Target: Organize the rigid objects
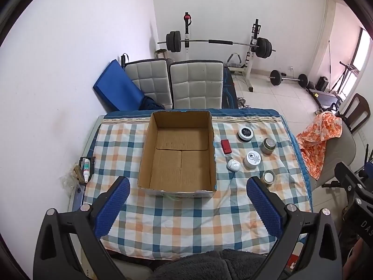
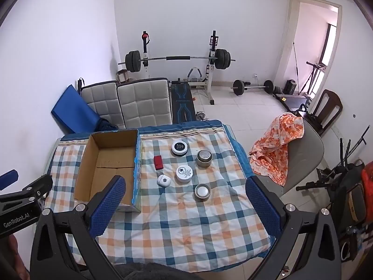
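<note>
An empty open cardboard box (image 1: 178,154) (image 2: 109,168) stands on the checked tablecloth (image 1: 186,217) (image 2: 186,224). To its right lie a red case (image 1: 225,146) (image 2: 158,162), a white earbud case (image 1: 233,165) (image 2: 164,180), a black-topped round jar (image 1: 245,133) (image 2: 179,148), a white round jar (image 1: 252,159) (image 2: 184,173) and two metal tins (image 1: 268,145) (image 1: 268,176) (image 2: 204,158) (image 2: 202,191). My left gripper (image 1: 188,183) hangs open and empty above the box's near side. My right gripper (image 2: 184,183) hangs open and empty above the small objects.
A tube in a black holder (image 1: 86,167) sits at the table's left edge. An orange cloth (image 1: 319,137) (image 2: 277,144) drapes a chair at the right. Padded chairs (image 1: 195,86) (image 2: 142,102) and weight equipment (image 1: 219,43) stand beyond the table.
</note>
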`<state>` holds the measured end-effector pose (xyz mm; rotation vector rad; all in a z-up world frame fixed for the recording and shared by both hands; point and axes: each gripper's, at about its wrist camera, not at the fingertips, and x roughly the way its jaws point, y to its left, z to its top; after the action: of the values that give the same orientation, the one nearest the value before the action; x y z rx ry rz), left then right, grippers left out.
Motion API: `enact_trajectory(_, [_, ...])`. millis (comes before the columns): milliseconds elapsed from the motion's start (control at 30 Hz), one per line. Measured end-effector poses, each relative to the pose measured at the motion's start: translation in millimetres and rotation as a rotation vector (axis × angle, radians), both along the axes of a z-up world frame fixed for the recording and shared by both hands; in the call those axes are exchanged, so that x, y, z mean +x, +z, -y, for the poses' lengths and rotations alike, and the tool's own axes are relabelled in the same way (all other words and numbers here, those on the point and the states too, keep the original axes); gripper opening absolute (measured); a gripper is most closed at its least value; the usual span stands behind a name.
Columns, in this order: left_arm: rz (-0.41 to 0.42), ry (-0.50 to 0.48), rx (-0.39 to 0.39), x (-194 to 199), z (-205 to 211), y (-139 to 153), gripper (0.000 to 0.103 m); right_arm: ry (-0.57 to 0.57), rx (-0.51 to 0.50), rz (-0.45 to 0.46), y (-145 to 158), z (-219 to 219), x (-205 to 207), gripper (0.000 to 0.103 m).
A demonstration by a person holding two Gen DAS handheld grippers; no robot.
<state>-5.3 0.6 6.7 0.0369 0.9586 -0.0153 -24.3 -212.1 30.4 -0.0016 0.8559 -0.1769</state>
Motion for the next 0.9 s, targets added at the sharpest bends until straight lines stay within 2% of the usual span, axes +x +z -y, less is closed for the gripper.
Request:
enact_trajectory(67, [0.001, 0.000, 0.005, -1, 1, -1, 0.103, 0.001, -0.005, 0.002, 1, -9, 4, 0.103])
enact_trajectory(133, [0.006, 0.001, 0.006, -2, 0, 1, 0.103, 0.001, 0.014, 0.016, -4, 7, -11, 0.103])
enact_trajectory(900, [0.007, 0.001, 0.009, -2, 1, 1, 0.103, 0.006, 0.008, 0.032, 4, -7, -5, 0.103])
